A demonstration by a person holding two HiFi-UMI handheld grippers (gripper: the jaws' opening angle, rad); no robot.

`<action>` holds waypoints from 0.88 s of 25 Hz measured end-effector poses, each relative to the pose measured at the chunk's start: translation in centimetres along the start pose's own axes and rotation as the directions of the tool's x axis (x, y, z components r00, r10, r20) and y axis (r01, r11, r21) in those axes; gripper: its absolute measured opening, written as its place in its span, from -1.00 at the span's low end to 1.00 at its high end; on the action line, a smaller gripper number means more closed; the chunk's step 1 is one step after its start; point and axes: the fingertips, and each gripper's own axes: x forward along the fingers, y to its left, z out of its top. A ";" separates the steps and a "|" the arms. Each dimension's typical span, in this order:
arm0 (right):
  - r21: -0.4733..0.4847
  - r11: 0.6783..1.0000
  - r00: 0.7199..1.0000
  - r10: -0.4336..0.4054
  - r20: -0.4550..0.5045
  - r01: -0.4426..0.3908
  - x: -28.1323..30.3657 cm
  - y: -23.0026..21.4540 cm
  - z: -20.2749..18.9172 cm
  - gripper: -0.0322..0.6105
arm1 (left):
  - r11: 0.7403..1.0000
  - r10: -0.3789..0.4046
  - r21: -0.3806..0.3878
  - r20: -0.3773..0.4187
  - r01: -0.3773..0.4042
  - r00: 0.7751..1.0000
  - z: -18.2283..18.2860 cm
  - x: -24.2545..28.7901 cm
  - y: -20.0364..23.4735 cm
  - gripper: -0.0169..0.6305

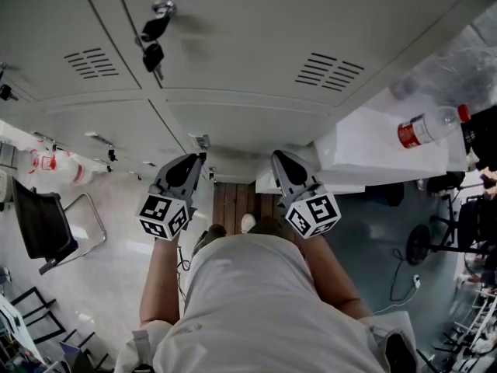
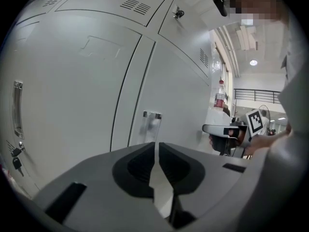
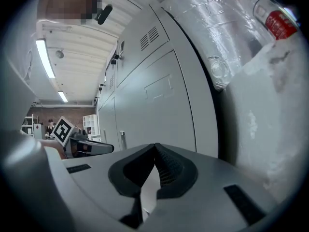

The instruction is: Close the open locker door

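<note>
A bank of grey lockers (image 1: 233, 61) fills the top of the head view, and every door I can see lies flush. The door straight ahead (image 2: 174, 91) carries a small metal latch (image 2: 151, 122); the right gripper view shows the same door (image 3: 159, 105). My left gripper (image 1: 200, 158) and right gripper (image 1: 276, 155) hover side by side just short of that door, touching nothing. The left gripper's (image 2: 157, 143) tips stand together with only a hairline slit and nothing between them. The right gripper's (image 3: 155, 145) tips meet, also empty.
A bunch of keys (image 1: 153, 43) hangs from an upper door's lock. To the right stands a white box (image 1: 373, 150) with a red-labelled bottle (image 1: 431, 124) on it, beside crinkled plastic sheeting (image 3: 217, 18). A black chair (image 1: 43, 228) stands at the left.
</note>
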 end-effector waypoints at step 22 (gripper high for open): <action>-0.052 0.994 0.996 -0.093 0.011 0.094 -7.9 0.9 -1.7 -0.86 | 0.941 -0.303 0.156 0.003 0.299 0.953 0.1 1.1 -8.9 -0.93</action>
